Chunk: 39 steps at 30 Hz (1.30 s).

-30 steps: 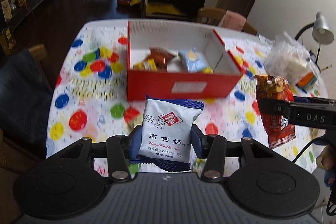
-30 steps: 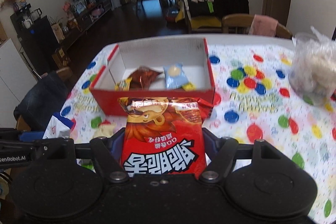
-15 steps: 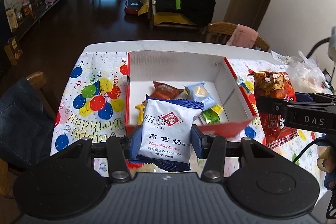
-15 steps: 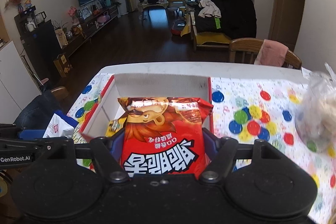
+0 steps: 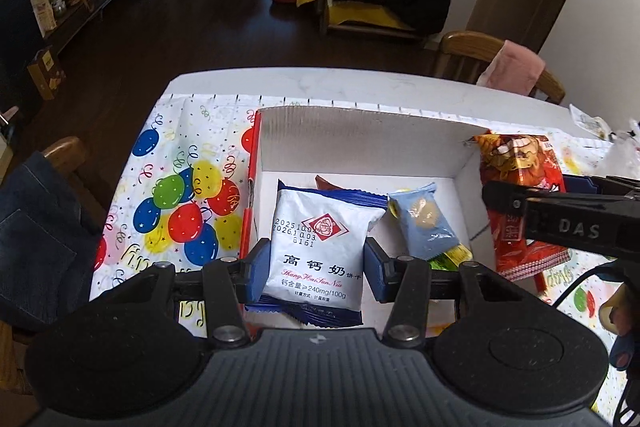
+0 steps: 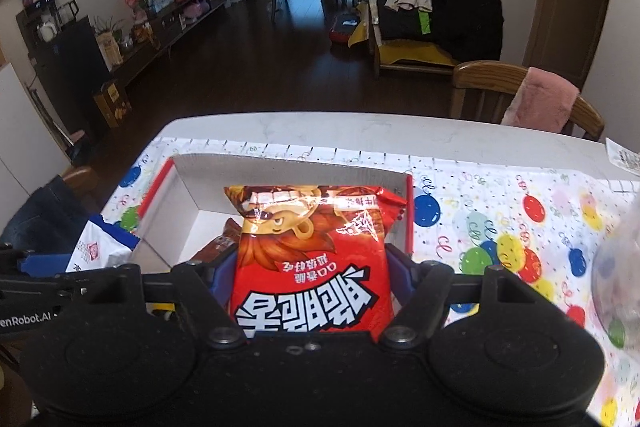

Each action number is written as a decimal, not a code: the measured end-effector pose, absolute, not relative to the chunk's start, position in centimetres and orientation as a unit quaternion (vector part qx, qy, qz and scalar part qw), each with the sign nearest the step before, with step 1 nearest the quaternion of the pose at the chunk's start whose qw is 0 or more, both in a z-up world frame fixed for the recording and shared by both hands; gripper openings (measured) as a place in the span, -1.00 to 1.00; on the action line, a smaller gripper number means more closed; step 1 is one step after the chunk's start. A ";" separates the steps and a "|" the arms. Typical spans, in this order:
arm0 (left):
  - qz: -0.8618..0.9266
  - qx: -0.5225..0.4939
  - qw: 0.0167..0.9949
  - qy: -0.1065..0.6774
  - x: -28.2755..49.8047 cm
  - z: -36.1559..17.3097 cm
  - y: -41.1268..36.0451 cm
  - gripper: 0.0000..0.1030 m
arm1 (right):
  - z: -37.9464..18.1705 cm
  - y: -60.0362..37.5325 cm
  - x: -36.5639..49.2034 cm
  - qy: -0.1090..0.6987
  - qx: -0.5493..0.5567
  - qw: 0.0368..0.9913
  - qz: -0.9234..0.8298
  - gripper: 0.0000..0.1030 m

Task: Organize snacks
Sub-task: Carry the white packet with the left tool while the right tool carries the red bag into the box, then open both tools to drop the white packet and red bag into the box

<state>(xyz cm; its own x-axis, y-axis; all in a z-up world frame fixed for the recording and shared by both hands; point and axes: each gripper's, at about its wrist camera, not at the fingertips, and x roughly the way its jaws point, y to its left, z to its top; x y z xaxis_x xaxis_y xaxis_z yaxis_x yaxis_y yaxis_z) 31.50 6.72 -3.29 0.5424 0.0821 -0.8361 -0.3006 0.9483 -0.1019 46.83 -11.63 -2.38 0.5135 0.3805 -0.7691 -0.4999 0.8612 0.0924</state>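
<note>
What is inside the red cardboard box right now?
Inside the red cardboard box: a light-blue wrapped snack, a brown packet, and green and yellow wrappers. The held white biscuit packet covers the rest.

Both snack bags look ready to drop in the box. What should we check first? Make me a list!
1. Left gripper has the white milk-biscuit packet held tight: ok.
2. Right gripper has the red snack bag held tight: ok.
3. White packet is over the open red box: ok.
4. Red bag is over the box too: ok from the right wrist view, though it hangs close to the box's right wall.
5. Room left on the box floor beside the light blue packet and brown packet: ok.
6. How high the bags hang above the box floor: cannot tell.
</note>
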 end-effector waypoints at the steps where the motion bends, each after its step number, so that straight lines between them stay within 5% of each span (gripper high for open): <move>1: 0.111 -0.115 0.869 0.469 31.9 -3.6 6.7 -0.07 | -2.8 -11.3 47.2 0.425 -0.074 0.866 0.254 0.40; 39: 0.066 -0.064 0.808 0.582 37.3 -13.4 1.6 -0.07 | -10.6 -7.3 51.9 0.488 -0.130 0.811 0.296 0.49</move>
